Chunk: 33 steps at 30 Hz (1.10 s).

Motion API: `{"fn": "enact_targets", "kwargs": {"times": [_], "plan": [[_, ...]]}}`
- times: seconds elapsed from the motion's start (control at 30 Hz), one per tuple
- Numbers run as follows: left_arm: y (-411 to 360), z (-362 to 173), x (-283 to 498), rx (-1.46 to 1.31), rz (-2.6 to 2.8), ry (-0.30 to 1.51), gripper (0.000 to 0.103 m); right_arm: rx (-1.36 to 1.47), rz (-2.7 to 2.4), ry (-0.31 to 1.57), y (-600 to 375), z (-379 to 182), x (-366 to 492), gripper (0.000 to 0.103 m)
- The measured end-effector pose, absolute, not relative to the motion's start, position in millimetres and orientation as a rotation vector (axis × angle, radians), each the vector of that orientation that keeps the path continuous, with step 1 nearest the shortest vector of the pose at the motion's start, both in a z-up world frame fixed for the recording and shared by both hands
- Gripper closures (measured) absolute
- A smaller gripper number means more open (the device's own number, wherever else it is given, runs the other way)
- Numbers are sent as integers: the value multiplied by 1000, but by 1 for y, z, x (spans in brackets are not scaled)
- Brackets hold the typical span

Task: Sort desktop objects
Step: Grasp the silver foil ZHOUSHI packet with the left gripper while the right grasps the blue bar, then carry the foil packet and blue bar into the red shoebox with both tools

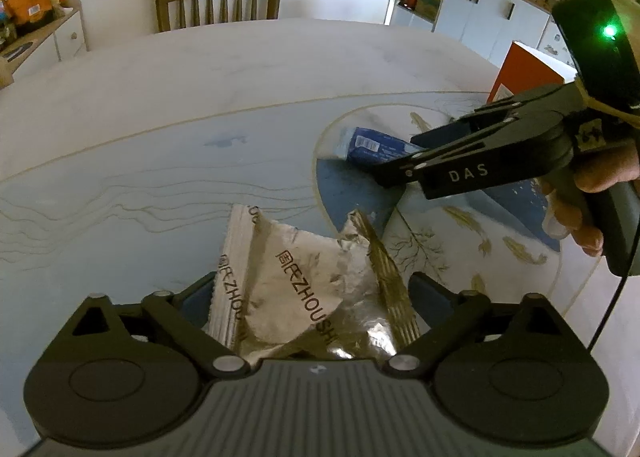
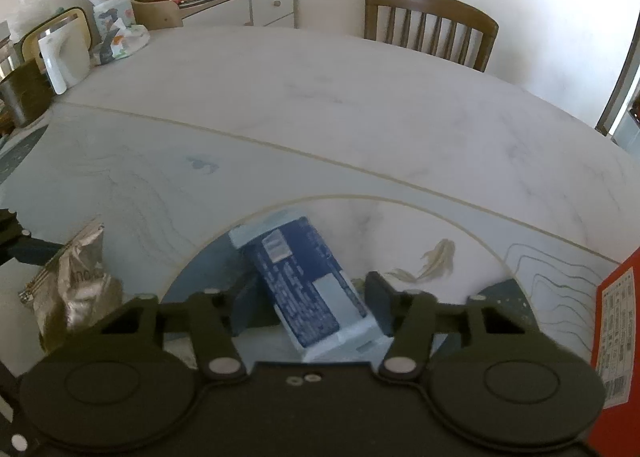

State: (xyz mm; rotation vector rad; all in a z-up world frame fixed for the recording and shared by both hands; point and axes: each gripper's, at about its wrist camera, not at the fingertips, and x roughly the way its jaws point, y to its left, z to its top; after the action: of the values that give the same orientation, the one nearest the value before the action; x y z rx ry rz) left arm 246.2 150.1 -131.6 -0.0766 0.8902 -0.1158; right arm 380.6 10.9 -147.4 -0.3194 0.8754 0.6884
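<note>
A crumpled silver foil bag (image 1: 296, 281) with dark print lies on the patterned table (image 1: 240, 77), between the wide-spread fingers of my left gripper (image 1: 314, 285). Neither pad clearly presses on it. The same bag (image 2: 76, 289) shows at the left in the right wrist view, with a left fingertip (image 2: 32, 247) beside it. A blue and white box (image 2: 304, 285) lies slanted on the table's round blue patch. My right gripper (image 2: 312, 297) has its pads against both long sides of it. From the left wrist view, the right gripper (image 1: 400, 157) reaches in from the right over the blue box (image 1: 372, 147), held by a person's hand (image 1: 580, 213).
An orange-red carton (image 2: 616, 337) stands at the table's right edge, close to the right gripper. A wooden chair (image 2: 432, 25) is at the far side. A white jug (image 2: 64, 57) and a tissue pack (image 2: 120, 33) sit at the far left corner. A sideboard holds snack bags.
</note>
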Motion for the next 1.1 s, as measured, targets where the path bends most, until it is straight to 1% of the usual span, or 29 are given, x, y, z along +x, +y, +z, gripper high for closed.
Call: {"fn": "enact_targets", "kwargs": {"times": [0.03,0.13,0.3,0.6,0.67,0.8,1.1], "plan": [[151,-131,246,-81,-116,890,8,-320,687,876,11,-147,380,57],[153,-130,247,-93,-118,893,11,-307,674,884,9,-146,378,64],[152,-127,246,-79,-108,899,19,-299,640,895,4,-144,372,66],[155,-123,242,-96,-94,904,33,-251,564,905,-17,-137,353,67],[155,-121,242,-116,-117,903,49,-238,553,904,-22,-133,348,67],[149,-120,239,-88,-114,901,50,-214,530,904,-32,-126,339,67],[142,-110,228,-120,-139,905,53,-154,483,898,-56,-107,316,67]]}}
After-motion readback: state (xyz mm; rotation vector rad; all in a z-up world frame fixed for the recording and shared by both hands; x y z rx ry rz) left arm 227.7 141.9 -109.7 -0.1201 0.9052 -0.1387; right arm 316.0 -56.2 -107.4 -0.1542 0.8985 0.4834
